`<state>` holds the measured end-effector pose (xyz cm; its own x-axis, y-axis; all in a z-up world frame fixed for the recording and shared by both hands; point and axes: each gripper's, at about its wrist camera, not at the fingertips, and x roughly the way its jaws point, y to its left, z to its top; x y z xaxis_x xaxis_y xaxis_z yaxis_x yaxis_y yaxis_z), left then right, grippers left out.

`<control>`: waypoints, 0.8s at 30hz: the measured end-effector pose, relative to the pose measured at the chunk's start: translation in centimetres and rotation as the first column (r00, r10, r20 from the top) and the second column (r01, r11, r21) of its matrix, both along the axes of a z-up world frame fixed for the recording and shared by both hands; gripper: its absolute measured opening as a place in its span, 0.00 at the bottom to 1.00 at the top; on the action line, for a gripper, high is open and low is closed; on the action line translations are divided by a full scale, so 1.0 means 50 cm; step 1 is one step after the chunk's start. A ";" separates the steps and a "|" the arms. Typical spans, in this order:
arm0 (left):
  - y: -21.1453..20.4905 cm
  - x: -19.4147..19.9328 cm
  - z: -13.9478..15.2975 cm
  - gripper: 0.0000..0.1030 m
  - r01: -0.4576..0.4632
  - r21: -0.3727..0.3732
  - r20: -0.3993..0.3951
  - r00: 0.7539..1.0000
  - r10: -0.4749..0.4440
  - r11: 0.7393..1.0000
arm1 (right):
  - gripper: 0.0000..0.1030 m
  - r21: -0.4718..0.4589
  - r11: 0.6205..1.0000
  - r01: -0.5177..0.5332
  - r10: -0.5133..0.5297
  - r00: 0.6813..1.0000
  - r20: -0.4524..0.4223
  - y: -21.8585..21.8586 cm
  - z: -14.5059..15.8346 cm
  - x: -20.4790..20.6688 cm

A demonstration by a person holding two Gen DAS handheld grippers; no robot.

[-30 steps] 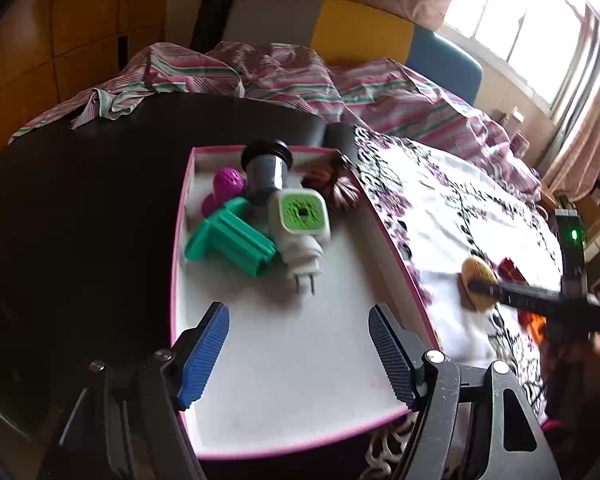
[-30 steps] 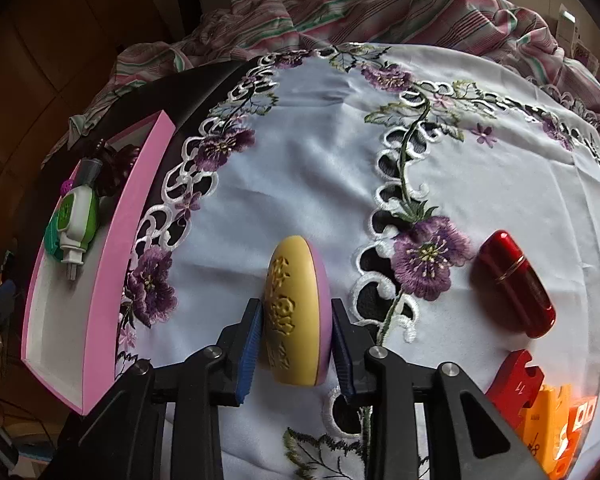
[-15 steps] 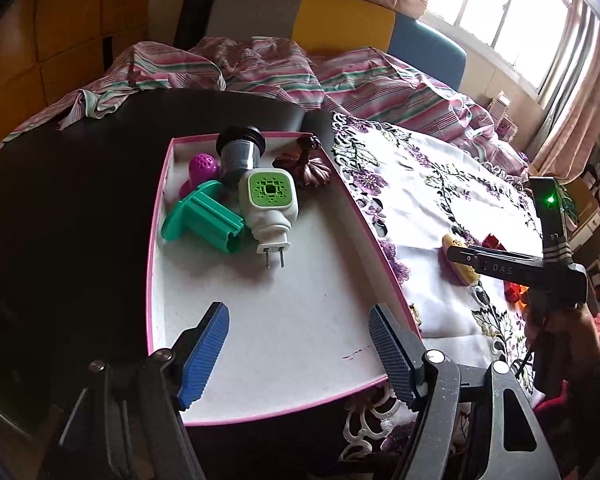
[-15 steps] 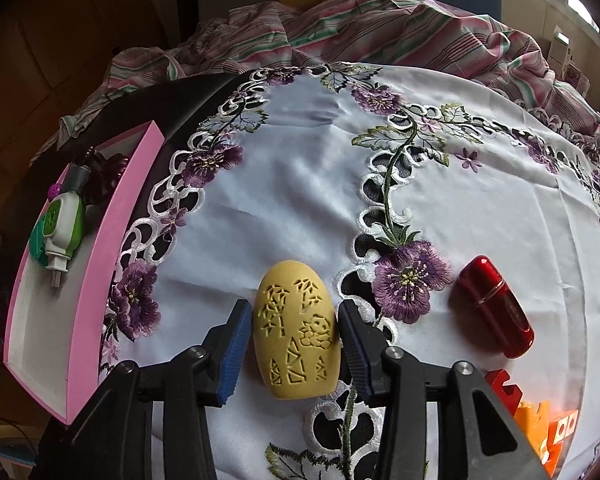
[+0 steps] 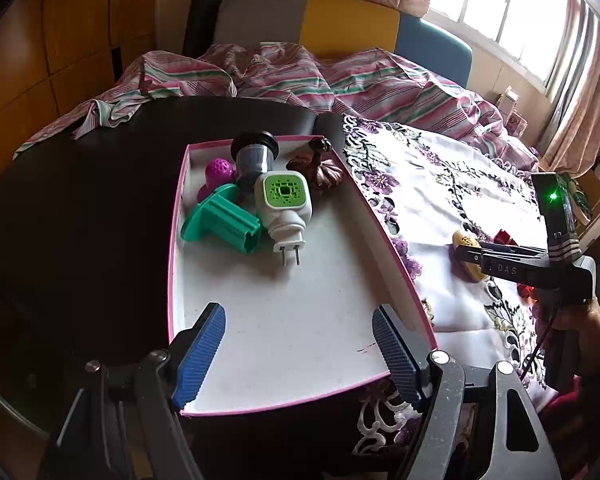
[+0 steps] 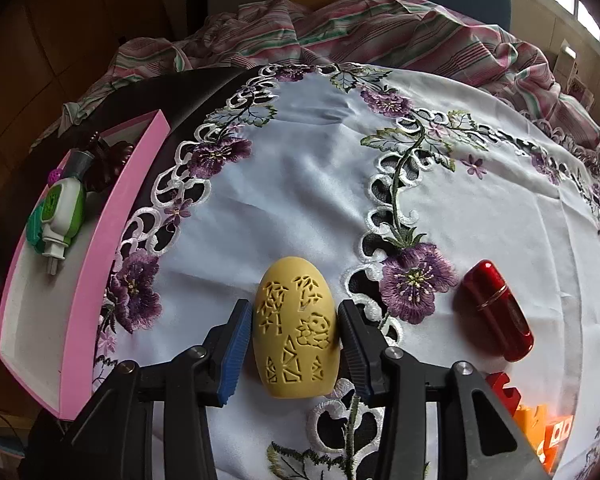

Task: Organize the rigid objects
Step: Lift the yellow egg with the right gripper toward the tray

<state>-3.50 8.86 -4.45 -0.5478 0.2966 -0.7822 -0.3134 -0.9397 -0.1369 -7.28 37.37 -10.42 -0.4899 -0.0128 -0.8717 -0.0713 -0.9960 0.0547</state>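
Note:
A yellow carved egg-shaped piece (image 6: 296,328) lies flat on the embroidered white cloth (image 6: 320,184). My right gripper (image 6: 294,308) is shut on it, one blue pad against each long side. In the left wrist view that egg (image 5: 464,238) sits at the tip of the right gripper (image 5: 466,254). My left gripper (image 5: 298,320) hangs over the near end of the pink-rimmed white tray (image 5: 376,216). Its jaws are opening, with nothing between them. At the tray's far end lie a green-and-white plug-in device (image 5: 286,200), a teal piece (image 5: 220,220), a magenta ball (image 5: 219,170), a grey cylinder (image 5: 254,156) and a brown carved piece (image 5: 320,168).
A red glossy capsule (image 6: 498,316) lies on the cloth right of the egg. Red and orange blocks (image 6: 540,428) sit at the lower right. The tray's pink wall (image 6: 112,240) stands left of the cloth. A hand (image 5: 580,320) holds the right gripper. Striped bedding (image 5: 340,76) lies behind the table.
The egg stood on its edge between the right pads; it now lies flat, carved face up, and the right jaws stand wider around it. The left gripper stays over the tray.

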 end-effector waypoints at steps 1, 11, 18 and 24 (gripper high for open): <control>0.000 0.001 -0.001 0.75 0.000 -0.001 0.002 1.000 0.000 1.000 | 0.43 0.004 1.000 -0.004 0.004 1.000 -0.001 -0.001 0.001 0.001; -0.002 0.009 0.002 0.75 -0.001 -0.016 -0.011 1.000 0.001 1.000 | 0.43 0.015 1.000 0.006 -0.006 1.000 0.004 0.000 0.002 0.003; -0.013 0.016 0.004 0.75 -0.014 -0.021 -0.016 1.000 0.014 1.000 | 0.43 0.009 1.000 0.018 -0.018 1.000 0.000 0.003 0.004 0.005; -0.032 0.018 0.004 0.75 -0.032 -0.015 -0.017 0.999 0.032 0.999 | 0.43 -0.028 0.999 0.035 -0.035 0.999 0.006 0.004 0.006 0.006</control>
<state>-2.62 7.28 -4.25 -0.5695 0.2670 -0.7774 -0.2854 -0.9512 -0.1176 -6.97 37.58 -10.14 -0.4853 -0.0206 -0.8741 -0.1065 -0.9909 0.0825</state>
